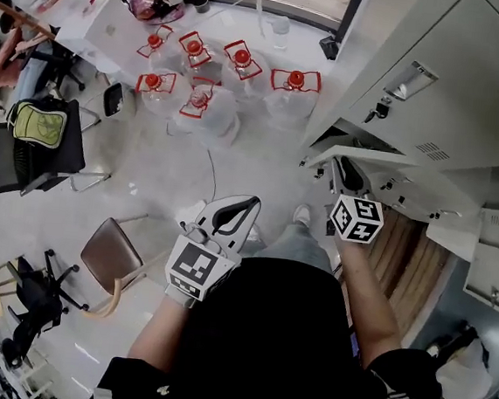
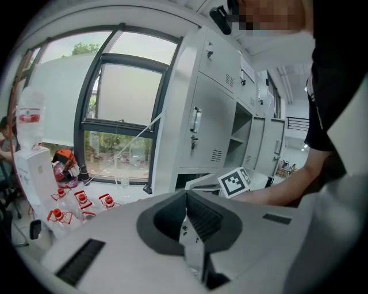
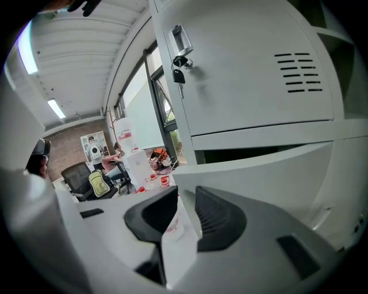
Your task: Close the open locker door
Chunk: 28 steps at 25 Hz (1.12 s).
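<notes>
The open locker door (image 3: 259, 166) lay edge-on across mid-frame just beyond the right gripper (image 3: 185, 200), whose empty fingers stood slightly parted; the left gripper (image 2: 185, 198), fingers pressed together on nothing, hung farther away.

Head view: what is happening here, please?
A person stands at grey lockers with a gripper in each hand. The right gripper is at the edge of the open door, its jaws a little apart. The left gripper hangs back, jaws together and empty. The door is not yet closed.
</notes>
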Each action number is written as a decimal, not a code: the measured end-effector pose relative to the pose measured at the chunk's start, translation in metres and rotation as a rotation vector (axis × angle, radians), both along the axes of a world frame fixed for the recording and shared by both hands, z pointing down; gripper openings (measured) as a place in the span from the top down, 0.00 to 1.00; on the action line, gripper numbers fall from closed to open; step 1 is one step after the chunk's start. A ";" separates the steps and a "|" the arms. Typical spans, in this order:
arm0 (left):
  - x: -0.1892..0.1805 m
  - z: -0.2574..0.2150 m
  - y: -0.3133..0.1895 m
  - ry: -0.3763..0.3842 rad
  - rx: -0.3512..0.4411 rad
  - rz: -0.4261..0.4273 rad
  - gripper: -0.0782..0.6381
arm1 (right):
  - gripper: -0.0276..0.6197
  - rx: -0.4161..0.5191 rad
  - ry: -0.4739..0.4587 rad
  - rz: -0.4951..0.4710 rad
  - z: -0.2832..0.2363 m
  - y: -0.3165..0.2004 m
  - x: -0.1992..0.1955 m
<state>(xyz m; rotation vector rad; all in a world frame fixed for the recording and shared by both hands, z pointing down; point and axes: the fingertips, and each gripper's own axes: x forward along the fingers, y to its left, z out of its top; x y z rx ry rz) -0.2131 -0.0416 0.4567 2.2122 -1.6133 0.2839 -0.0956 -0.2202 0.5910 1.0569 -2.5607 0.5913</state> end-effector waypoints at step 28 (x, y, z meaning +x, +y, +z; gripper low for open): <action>-0.019 0.012 -0.027 0.024 -0.033 -0.307 0.86 | 0.80 -0.008 0.106 -0.209 0.027 -0.067 -0.040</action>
